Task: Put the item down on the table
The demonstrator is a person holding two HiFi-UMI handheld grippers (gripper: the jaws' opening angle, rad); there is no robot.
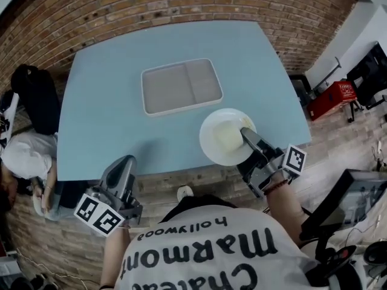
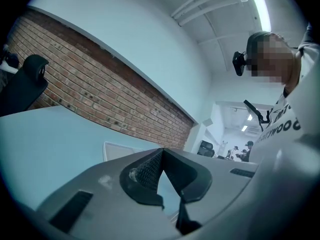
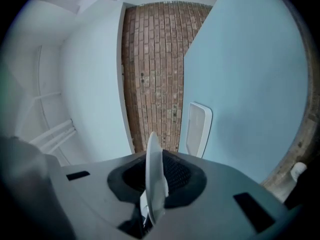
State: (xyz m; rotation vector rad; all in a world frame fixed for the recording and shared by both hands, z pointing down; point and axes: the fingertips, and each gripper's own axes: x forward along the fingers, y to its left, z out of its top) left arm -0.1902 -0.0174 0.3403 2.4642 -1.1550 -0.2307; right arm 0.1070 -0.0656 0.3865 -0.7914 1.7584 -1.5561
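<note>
Right gripper (image 3: 154, 170) jaws pressed onto rim of round white plate (image 3: 152, 156); plate sits edge-on between pads. From head view, plate lies at front edge of light blue table (image 1: 115, 119), slightly overhanging it; contact with tabletop unclear. Left gripper (image 2: 160, 153) jaws closed tip to tip, nothing between, held off table's front edge, well apart from plate. Pale grey rectangular two-compartment tray (image 1: 181, 87) mid-table, beyond plate. Red-brown brick wall (image 1: 181, 5) behind table.
</note>
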